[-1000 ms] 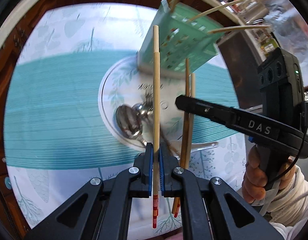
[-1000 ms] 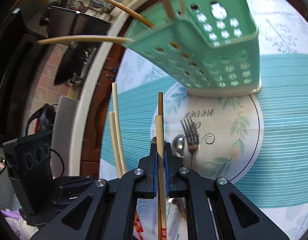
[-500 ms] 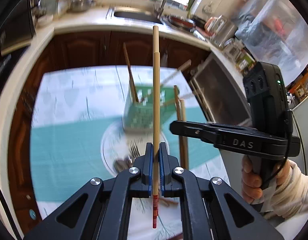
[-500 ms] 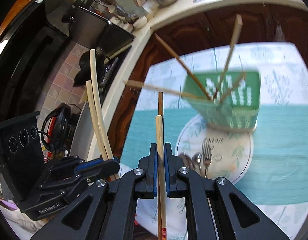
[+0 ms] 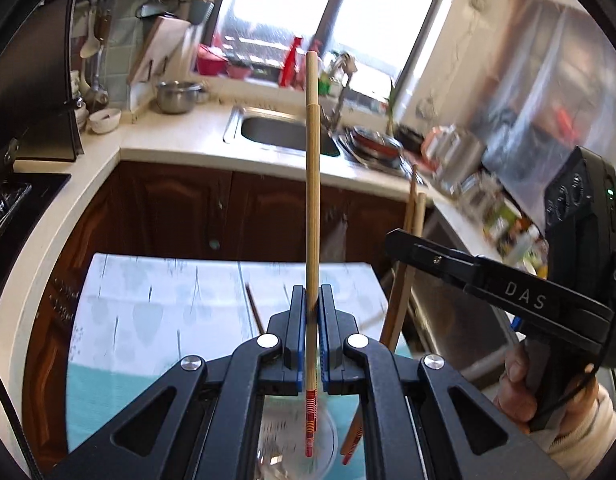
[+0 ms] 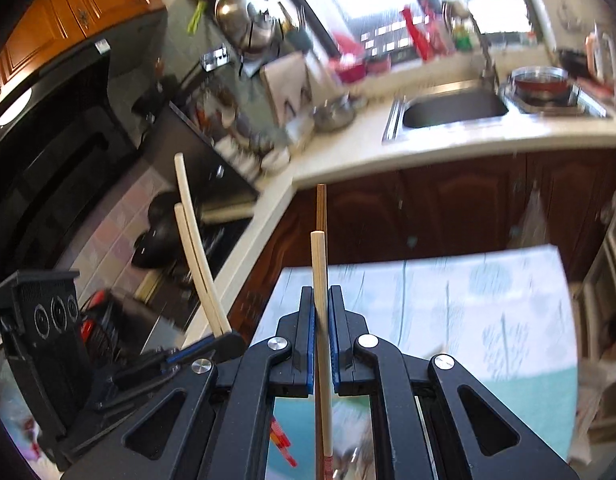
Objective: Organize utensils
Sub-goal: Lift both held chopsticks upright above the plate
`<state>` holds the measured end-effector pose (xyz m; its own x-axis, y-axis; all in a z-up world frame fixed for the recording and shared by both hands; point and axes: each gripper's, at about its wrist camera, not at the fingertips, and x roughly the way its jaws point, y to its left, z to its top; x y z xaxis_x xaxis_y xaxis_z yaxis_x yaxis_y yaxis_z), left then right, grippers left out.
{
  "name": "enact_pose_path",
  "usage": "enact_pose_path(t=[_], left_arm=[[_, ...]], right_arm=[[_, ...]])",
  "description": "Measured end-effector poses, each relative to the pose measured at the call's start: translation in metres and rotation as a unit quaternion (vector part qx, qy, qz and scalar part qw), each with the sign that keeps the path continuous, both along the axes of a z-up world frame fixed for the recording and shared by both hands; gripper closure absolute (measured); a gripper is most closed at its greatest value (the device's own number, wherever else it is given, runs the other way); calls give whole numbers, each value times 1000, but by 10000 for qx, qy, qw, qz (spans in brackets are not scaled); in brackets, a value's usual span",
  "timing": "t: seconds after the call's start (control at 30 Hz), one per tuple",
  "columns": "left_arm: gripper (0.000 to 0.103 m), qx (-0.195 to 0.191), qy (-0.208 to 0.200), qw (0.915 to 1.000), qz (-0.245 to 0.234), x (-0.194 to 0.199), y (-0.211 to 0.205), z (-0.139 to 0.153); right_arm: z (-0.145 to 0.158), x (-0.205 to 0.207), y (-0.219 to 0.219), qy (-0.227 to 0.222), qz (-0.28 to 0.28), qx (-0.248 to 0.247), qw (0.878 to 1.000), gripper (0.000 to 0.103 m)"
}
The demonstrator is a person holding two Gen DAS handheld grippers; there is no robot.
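Chopsticks sit clamped in left gripper; right gripper view shows its own pair.

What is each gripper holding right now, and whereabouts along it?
The left gripper clamps a pair of chopsticks low on the shafts, above the red-banded ends. The right gripper clamps another pair about midway.

Both wrist views look over the table toward the sink.

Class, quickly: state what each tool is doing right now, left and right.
Left tool: closed on a pair of chopsticks.
Right tool: closed on another pair of chopsticks.
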<state>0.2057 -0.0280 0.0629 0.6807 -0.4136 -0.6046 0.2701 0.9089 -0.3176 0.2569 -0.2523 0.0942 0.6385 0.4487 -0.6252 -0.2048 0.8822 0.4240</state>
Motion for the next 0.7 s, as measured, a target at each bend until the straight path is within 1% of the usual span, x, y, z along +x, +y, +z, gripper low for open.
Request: enact_pose_path(t=[0.1,0.2,0.27,0.37,0.4,0.43,0.5,0.63,0.7], left_arm=[[100,-32,-124,9997,232,13,-4,-10],[100,-24,-208,9988,450,25,-9,-24],[100,29,-343,9978,565,32,-13,-33],[100,57,-390,9973,615,38,-16,-41],[100,55,-384,9971,647,41,-17,-43],[100,57,-381,9970,665,43,-18,-44],[100,35,-390,9967,711,47,-19,-48],[100,60,-473,9958,778,48,-19,-58],[100,131,-586,9952,769,45,-20,-64]], right_arm=[[12,22,-7,-287,-83,-78,9995,98],[13,42,-15,-425,-138,-113,9989,98],[11,55,-19,-498,-133,-143,9986,98],[-7,73,-19,-513,-122,-159,9985,98],[-7,80,-21,-520,-104,-143,9985,98],[-18,89,-17,-508,-88,-141,9986,98],[-24,100,-17,-524,-54,-125,9985,98],[-38,115,-9,-743,92,-241,9969,98],[-45,119,-5,-877,249,-303,9954,98]])
